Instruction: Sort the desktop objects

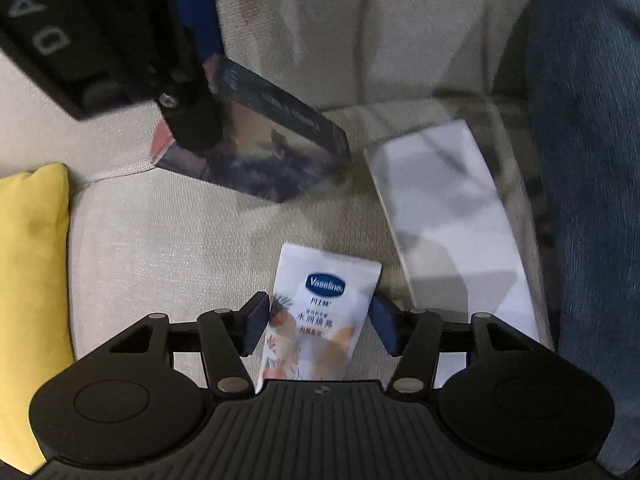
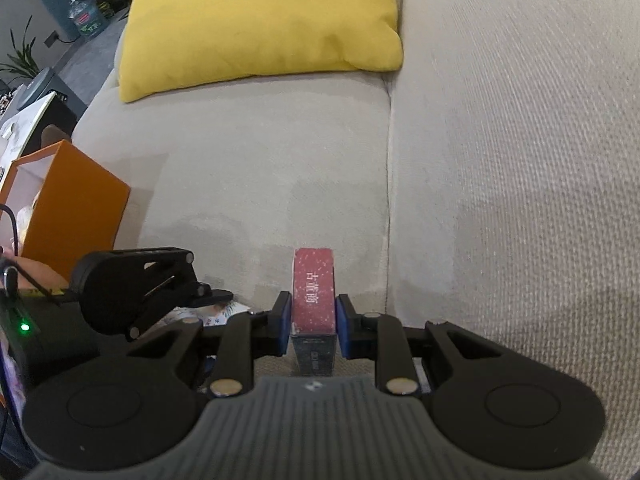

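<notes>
One yellow cushion point(image 2: 260, 24) on beige sofa point(image 2: 500, 160).

Vaseline tube point(image 1: 324, 312): white, flat crimped end pointing away from the left wrist camera; blue oval logo, Chinese lettering and fruit artwork below it. It lies flat on the beige sofa seat, slightly tilted.

Dark box point(image 1: 260, 148): slim carton, dark blue-grey faces with a printed picture and a red end panel bearing white Chinese characters point(image 2: 314, 292). It is off the cushion, tilted, one corner pointing down toward the seat.

White box point(image 1: 448, 216): long, plain, flat on the seat just beside the tube, apart from the dark box. Its surface is blurred.
</notes>
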### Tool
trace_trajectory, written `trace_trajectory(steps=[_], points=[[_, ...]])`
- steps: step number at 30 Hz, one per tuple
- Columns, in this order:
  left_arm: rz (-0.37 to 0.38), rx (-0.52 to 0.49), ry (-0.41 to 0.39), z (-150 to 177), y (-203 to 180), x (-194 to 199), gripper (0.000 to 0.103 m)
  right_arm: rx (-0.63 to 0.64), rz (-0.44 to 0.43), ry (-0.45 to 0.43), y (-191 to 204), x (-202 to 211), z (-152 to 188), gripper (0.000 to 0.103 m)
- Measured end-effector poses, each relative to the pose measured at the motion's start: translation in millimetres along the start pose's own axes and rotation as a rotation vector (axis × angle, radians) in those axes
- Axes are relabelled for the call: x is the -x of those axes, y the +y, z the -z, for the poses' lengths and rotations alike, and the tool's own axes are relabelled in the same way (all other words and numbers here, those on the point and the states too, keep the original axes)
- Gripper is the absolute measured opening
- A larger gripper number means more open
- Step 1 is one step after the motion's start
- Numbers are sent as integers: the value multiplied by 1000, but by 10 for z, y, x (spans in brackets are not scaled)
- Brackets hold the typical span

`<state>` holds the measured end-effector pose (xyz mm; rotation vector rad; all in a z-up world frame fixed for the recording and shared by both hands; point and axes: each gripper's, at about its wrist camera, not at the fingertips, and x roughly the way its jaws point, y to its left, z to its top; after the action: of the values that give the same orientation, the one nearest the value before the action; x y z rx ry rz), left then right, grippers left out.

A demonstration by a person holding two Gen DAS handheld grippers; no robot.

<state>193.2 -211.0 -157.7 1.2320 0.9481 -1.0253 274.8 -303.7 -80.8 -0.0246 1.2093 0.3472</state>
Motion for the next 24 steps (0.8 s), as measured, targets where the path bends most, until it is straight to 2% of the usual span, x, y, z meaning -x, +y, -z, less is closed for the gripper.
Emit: trace_trajectory(steps=[3, 14, 16, 17, 18, 19, 22, 24], points=[[5, 53, -20, 36, 57, 21, 63, 0, 0, 0, 0, -1, -5, 24], [-112, 319, -74, 403, 155, 512, 60, 8, 15, -16, 45, 31, 55, 24], [-129, 377, -90, 390, 216, 578, 58, 11, 19, -22, 56, 35, 69, 24], [-134, 411, -103, 418, 225, 616, 33, 13, 21, -26, 57, 43, 74, 24], [-134, 446, -115, 417, 217, 650, 14, 16, 26, -30, 70, 58, 87, 24], [-138, 491, -125, 501, 166, 716, 8, 22, 32, -33, 89, 75, 102, 24], [-151, 595, -177, 712, 146, 879, 8, 33, 32, -46, 138, 146, 124, 24], [-152, 617, -193, 748, 155, 1042, 8, 38, 32, -55, 184, 193, 145, 24]])
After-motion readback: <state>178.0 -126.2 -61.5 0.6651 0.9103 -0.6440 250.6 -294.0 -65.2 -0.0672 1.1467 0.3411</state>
